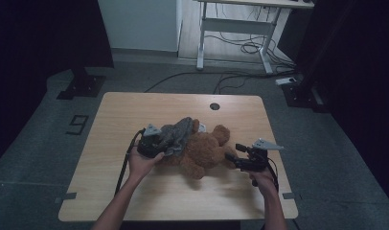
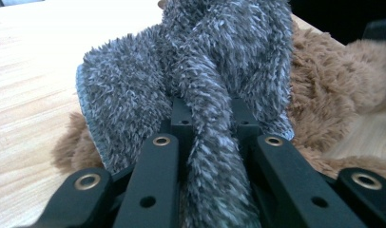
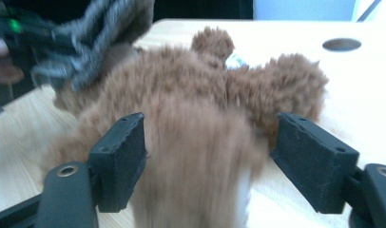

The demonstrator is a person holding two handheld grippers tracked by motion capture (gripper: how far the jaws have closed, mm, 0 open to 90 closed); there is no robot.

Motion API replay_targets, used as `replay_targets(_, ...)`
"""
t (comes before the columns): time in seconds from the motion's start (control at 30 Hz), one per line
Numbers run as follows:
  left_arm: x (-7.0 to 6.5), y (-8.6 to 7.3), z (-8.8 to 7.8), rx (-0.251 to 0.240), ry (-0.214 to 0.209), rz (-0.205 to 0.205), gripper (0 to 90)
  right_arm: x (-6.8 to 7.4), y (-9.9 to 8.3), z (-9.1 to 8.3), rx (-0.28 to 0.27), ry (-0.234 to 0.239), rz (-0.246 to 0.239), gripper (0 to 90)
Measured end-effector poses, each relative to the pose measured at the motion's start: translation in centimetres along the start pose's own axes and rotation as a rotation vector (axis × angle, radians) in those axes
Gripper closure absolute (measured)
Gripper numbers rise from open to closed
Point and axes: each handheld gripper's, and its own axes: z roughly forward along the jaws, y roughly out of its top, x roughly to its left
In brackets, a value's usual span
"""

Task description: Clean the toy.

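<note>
A brown teddy bear (image 1: 204, 148) lies in the middle of the wooden table (image 1: 135, 110). Draped over its left side is a grey fuzzy cloth (image 1: 178, 130). My left gripper (image 1: 152, 143) is shut on a bunched fold of that cloth (image 2: 205, 71), which runs up between the jaws, with brown fur (image 2: 333, 80) behind it. At the bear's right side, my right gripper (image 1: 233, 152) stands open. In the right gripper view the jaws (image 3: 210, 142) stand wide on either side of one limb of the bear (image 3: 191, 95), blurred, and the cloth (image 3: 86, 28) hangs at upper left.
A round cable hole (image 1: 214, 106) sits near the table's far edge. On the floor beyond stand a white desk frame (image 1: 231, 28) with loose cables, a black stand base (image 1: 81, 86) at left and another at right (image 1: 303, 93).
</note>
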Motion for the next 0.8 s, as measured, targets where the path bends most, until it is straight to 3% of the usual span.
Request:
replay_targets(0.17, -0.6, -1.0, -0.7, -0.015, -0.008, 0.012, 77.0, 0.3, 1.0, 0.5, 0.022, -0.003, 0.000, 20.7)
replay_targets(0.43, -0.4, -2.1, -1.3, -0.033, -0.040, -0.012, 76.9, 1.4, 1.5, 4.6, 0.126, 0.014, -0.020, 19.0)
replay_targets(0.53, -0.4, -2.3, -1.5, -0.036, -0.049, -0.020, 76.9, 1.7, 0.9, 5.3, 0.155, 0.038, -0.013, 18.6)
replay_targets(0.7, -0.4, -2.6, -1.7, -0.037, -0.062, -0.030, 76.8, 1.7, -0.8, 5.0, 0.189, 0.074, -0.006, 22.1)
replay_targets(0.8, -0.8, -2.6, -1.8, -0.036, -0.053, -0.022, 76.8, 1.4, -1.9, 5.0, 0.197, 0.120, 0.023, 33.1)
